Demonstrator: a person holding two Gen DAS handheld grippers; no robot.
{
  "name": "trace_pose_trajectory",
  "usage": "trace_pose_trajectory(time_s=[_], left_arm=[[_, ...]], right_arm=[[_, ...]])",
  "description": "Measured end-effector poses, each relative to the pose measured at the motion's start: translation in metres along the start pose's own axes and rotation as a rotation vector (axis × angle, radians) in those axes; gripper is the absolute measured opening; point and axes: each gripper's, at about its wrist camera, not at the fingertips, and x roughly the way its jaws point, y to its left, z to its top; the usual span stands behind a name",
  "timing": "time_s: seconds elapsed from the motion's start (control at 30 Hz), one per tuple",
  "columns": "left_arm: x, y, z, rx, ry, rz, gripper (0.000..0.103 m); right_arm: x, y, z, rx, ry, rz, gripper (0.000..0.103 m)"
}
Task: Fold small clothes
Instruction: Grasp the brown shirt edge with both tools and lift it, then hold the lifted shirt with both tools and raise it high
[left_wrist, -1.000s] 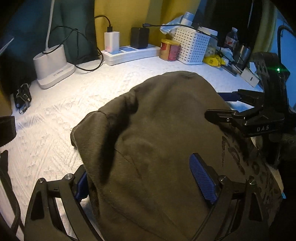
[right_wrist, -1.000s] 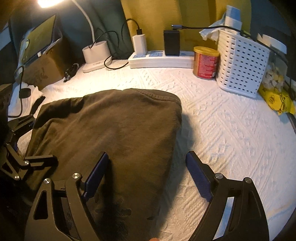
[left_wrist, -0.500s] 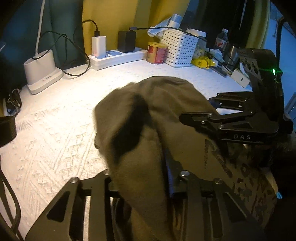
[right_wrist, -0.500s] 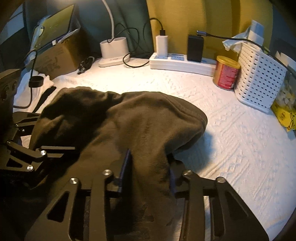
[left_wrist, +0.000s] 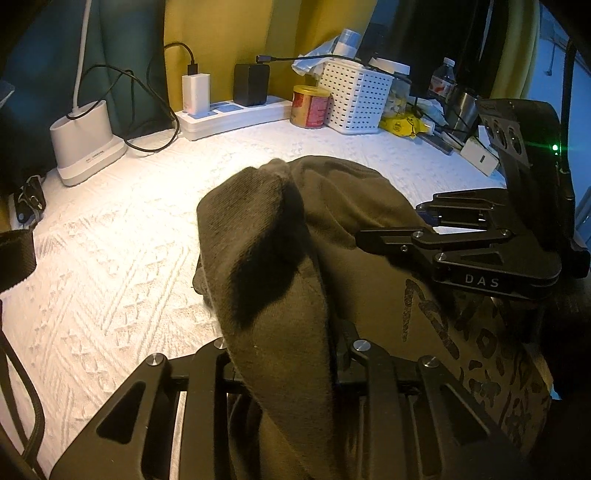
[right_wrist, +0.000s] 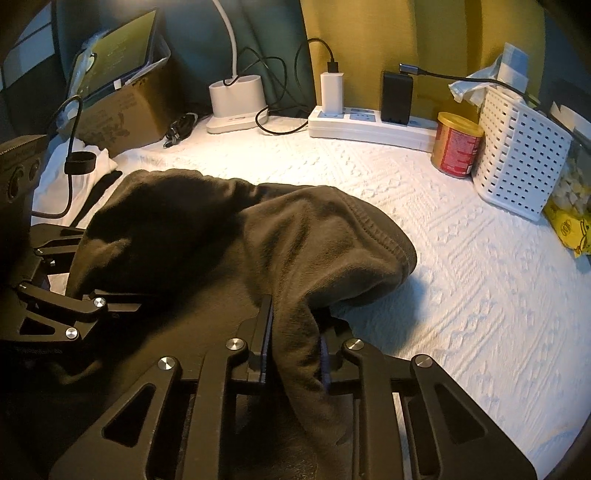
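While the dark olive garment lay bunched on the white textured cloth, our left gripper and right gripper were each closing, pads pinching a raised fold of it.

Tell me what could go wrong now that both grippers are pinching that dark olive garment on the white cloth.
1. The left gripper and right gripper are closing on bunched ridges of the garment; extra layers may be caught, so the fold could come out crooked.
2. Lifting may drag the far hem toward the red can and white basket.
3. The grippers sit close together and could collide.
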Motion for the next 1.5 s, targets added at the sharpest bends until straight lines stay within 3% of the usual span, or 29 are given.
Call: trace_pose_trajectory(time_s=[0.6,1.5], left_arm=[[-0.023,-0.035,-0.010,0.028,-0.025,0.009,0.025],[-0.150,-0.090,-0.018,0.091,-0.368,0.041,0.024]], right_arm=[[-0.047,0.004,-0.028,0.043,-0.060,-0.008,0.020],[-0.203,0.060,-0.032,-0.038,-0.369,-0.090,0.020]])
